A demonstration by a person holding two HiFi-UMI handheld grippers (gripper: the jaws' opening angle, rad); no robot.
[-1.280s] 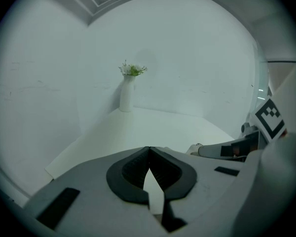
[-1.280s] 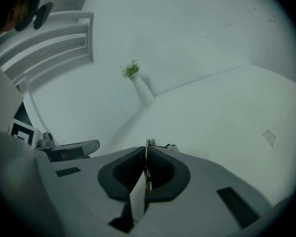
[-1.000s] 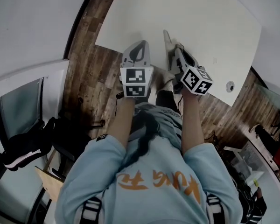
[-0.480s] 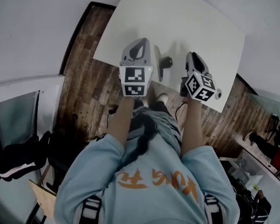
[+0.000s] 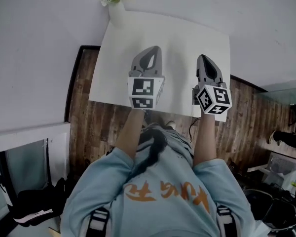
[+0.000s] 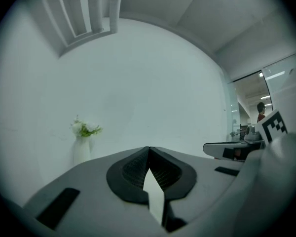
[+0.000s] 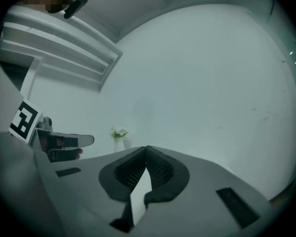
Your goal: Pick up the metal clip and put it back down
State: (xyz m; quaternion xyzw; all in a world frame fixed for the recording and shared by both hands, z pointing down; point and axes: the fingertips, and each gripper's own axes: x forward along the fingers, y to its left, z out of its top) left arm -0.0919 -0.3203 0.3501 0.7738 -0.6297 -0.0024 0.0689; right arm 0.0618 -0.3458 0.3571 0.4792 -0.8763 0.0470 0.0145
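Pale blue shirt (image 5: 113,181), orange lettering (image 5: 165,190); grey left gripper (image 5: 156,50), right gripper (image 5: 203,58), black-white marker cubes (image 5: 144,93).

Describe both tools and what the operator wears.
Left tool and right tool: grey moulded shells, ribbed black pads, each with a white cube of black square markers. Light blue short-sleeved shirt, orange print, black-and-white straps.

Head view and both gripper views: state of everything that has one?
left gripper: jaws shut, nothing between them
right gripper: jaws shut, nothing between them
vase of flowers: upright, at the table's far left corner
table: white top, carries the vase
metal clip: not seen in any view
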